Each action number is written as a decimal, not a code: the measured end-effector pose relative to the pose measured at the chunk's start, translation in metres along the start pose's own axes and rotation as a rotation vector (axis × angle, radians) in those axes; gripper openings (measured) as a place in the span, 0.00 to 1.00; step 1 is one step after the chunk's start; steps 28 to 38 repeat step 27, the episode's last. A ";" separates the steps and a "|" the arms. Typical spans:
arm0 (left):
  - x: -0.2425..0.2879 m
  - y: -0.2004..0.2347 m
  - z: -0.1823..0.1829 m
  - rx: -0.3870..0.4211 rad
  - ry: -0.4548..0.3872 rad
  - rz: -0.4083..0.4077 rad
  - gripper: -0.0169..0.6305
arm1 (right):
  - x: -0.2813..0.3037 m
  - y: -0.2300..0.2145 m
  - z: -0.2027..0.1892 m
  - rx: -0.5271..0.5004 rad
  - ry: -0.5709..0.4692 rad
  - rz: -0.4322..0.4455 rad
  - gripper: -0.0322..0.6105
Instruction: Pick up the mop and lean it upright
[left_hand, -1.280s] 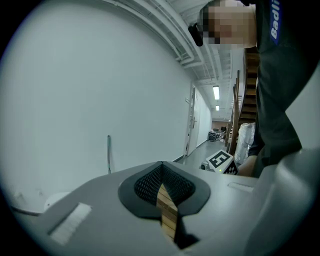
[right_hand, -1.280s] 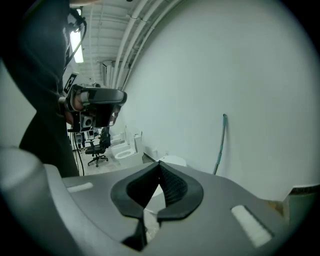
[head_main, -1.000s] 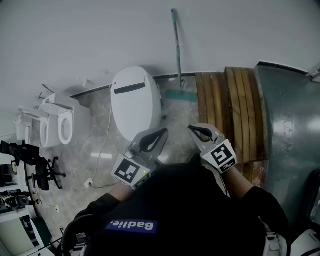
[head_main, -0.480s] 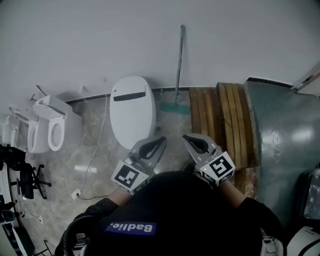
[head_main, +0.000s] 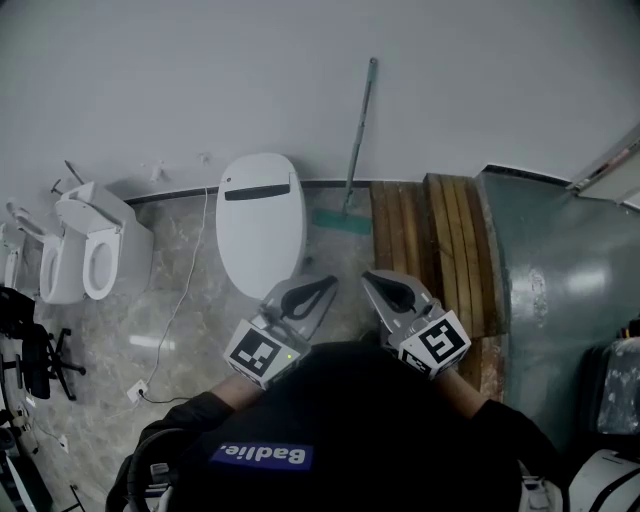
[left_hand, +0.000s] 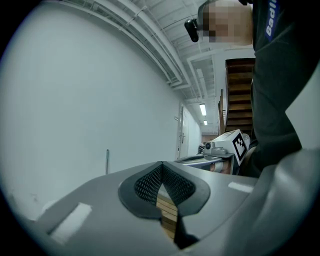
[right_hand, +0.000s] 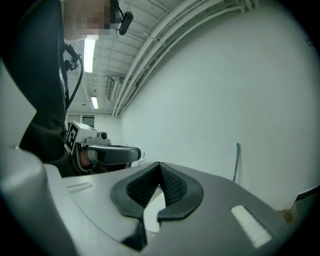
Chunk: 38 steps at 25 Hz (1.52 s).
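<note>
Two toilets showed up: an open-seat toilet (head_main: 88, 255) sat well left of the closed toilet (head_main: 260, 225), my landmark here. The left gripper (head_main: 326, 285) hung just off the closed toilet's near right corner, jaws clenched together on nothing. The mop (head_main: 355, 150) stood just right of the closed toilet, handle leaning upright on the white wall (head_main: 200, 80), teal head on the floor. The right gripper (head_main: 370, 279) was right of the closed toilet too, well short of the mop, also pinched closed and empty. Wooden planks (head_main: 430, 250) lay further right.
</note>
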<state>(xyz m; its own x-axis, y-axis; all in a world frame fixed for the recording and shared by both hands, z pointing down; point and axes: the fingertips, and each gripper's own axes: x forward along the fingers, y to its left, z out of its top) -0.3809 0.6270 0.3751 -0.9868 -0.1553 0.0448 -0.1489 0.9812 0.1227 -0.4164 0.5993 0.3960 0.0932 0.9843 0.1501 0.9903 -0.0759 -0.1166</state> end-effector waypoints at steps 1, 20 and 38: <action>-0.003 0.000 -0.001 0.004 -0.003 0.000 0.05 | 0.001 0.002 -0.001 -0.009 -0.004 0.005 0.05; -0.017 0.004 0.000 0.035 0.008 0.025 0.05 | 0.015 0.016 -0.003 0.016 -0.015 0.039 0.05; -0.019 0.004 -0.005 0.059 0.004 0.021 0.05 | 0.013 0.018 -0.008 0.016 -0.015 0.033 0.05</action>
